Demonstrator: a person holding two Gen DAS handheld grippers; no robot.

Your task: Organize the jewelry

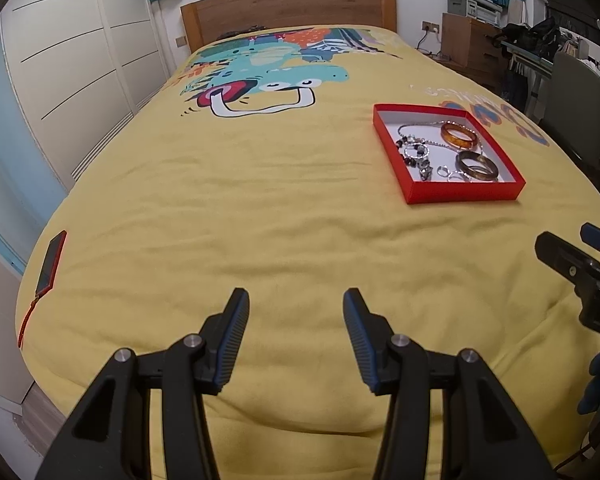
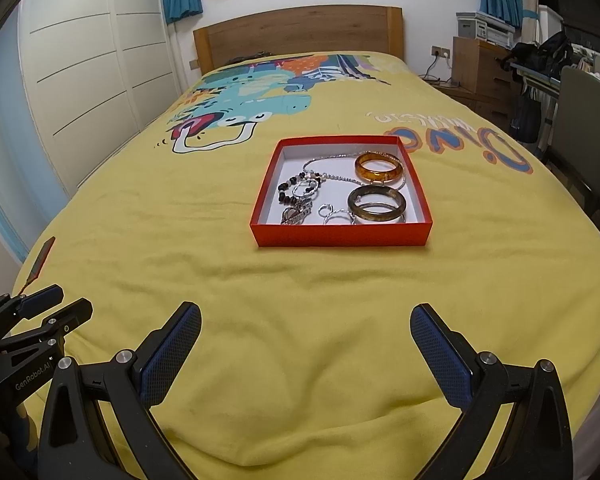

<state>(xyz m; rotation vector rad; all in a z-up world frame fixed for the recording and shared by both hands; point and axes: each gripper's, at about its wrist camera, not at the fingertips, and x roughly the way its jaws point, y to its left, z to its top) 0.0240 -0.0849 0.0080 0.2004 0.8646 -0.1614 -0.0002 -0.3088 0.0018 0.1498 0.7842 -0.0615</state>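
A shallow red box with a white floor lies on the yellow bedspread. Inside it are an amber bangle, a dark brown bangle, a beaded bracelet, a silver chain and small silver rings. My right gripper hovers open over the bedspread in front of the box, nothing between its fingers. My left gripper is open too, low over the bed to the box's left, and shows as in the right wrist view.
A red-cased phone with a tassel lies near the bed's left edge. A white wardrobe stands left of the bed, a wooden headboard behind. A dresser, chair and clutter stand to the right.
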